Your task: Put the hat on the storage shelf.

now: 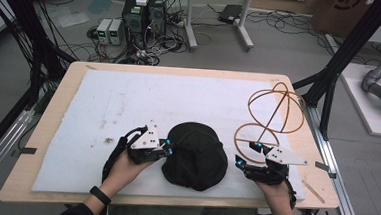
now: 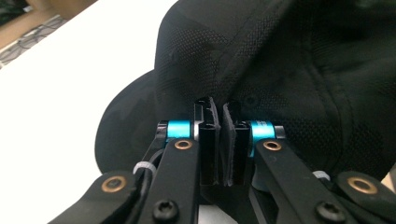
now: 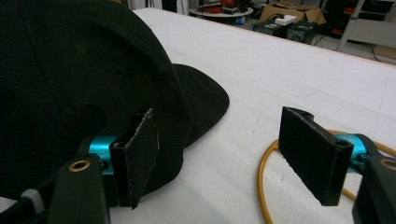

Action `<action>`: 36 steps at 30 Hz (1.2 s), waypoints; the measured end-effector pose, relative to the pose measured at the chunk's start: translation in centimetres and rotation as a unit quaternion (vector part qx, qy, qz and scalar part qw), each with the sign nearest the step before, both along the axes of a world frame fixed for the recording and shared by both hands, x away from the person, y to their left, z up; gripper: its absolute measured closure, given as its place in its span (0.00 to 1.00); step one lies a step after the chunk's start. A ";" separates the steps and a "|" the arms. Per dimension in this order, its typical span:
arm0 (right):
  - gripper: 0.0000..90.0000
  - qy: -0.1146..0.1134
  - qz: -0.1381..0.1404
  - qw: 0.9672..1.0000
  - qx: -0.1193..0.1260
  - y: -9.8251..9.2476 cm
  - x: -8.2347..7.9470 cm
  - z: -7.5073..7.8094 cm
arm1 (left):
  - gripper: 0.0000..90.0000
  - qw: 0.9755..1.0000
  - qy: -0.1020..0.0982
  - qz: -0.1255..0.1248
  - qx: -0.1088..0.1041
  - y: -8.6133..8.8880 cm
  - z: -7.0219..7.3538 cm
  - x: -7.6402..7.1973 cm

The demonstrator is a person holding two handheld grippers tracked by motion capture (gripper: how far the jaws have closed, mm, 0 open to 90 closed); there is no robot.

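Cap (image 1: 195, 158) edge seems pinched in closed left gripper (image 2: 220, 122); right gripper (image 3: 238, 158) gapes beside it

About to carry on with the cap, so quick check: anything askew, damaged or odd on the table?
Nothing looks damaged or spilled. The cap lies crumpled, its side pinched in the shut left claw. The right claw is open beside it. The white mat has a few dark smudges left of the cap.
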State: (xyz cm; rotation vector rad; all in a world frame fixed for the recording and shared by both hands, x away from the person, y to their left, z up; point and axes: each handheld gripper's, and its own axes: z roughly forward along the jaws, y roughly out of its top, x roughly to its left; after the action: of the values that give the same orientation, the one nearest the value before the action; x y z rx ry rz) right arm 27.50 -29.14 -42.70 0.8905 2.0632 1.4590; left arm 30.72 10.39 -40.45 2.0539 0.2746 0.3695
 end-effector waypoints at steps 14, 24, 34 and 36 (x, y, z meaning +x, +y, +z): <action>0.32 -0.006 0.006 1.000 0.011 -0.1 -0.4 0.4 | 0.97 0.997 -0.001 0.053 -0.054 0.5 1.9 0.8; 0.32 -0.010 0.014 1.000 0.015 -0.1 -0.7 0.5 | 0.98 0.993 -0.015 0.082 -0.089 0.4 3.9 1.7; 0.32 -0.006 0.020 1.000 0.015 0.0 -0.7 0.5 | 0.98 0.987 -0.011 0.109 -0.117 0.7 5.4 2.8; 0.32 -0.007 0.022 1.000 0.014 0.1 -0.6 0.5 | 0.98 0.986 -0.015 0.113 -0.120 0.8 6.0 2.9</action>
State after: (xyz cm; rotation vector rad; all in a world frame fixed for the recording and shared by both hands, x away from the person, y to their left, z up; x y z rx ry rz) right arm 26.87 -29.08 -42.22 0.8475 2.0684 1.5164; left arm 33.59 11.17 -34.43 1.7832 0.5125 0.4813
